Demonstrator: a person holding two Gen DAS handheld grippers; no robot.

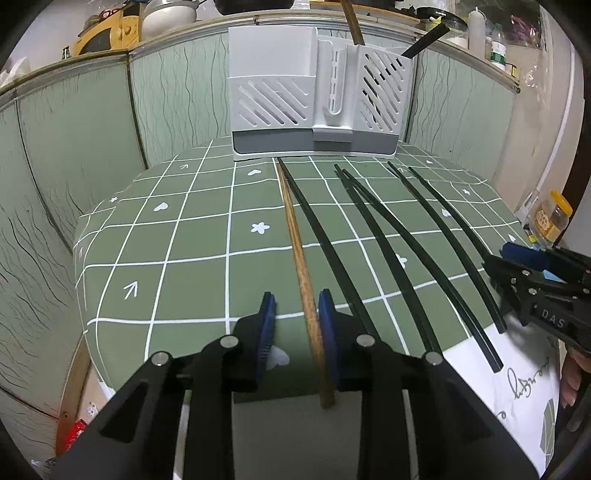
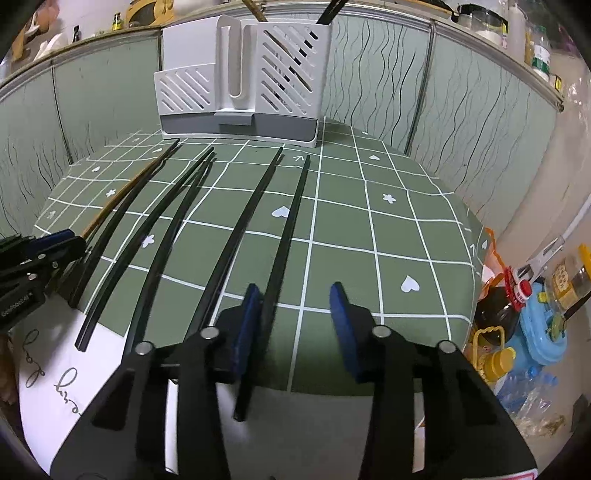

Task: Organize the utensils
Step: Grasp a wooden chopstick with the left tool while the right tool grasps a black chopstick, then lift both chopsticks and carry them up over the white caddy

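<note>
A wooden chopstick (image 1: 295, 236) lies on the green checked tablecloth (image 1: 177, 236), running away from me toward the white utensil holder (image 1: 273, 92). My left gripper (image 1: 297, 295) straddles its near end; the stick rests against the right pad, with a gap to the left pad, so the gripper is open. Several black chopsticks (image 1: 373, 229) lie to its right. My right gripper (image 2: 294, 288) is open around the near end of the rightmost black chopstick (image 2: 291, 221), which sits beside the left pad. The holder's (image 2: 184, 92) right compartment has a wooden stick (image 1: 352, 22) and a black one (image 1: 424, 40) standing in it.
The holder stands at the table's far edge against a green panelled wall (image 1: 74, 129). A white sheet with handwriting (image 1: 517, 376) covers the near right corner. Bottles and a blue toy (image 2: 535, 332) crowd the floor to the right of the table. A yellow-lidded jar (image 1: 554, 218) stands there too.
</note>
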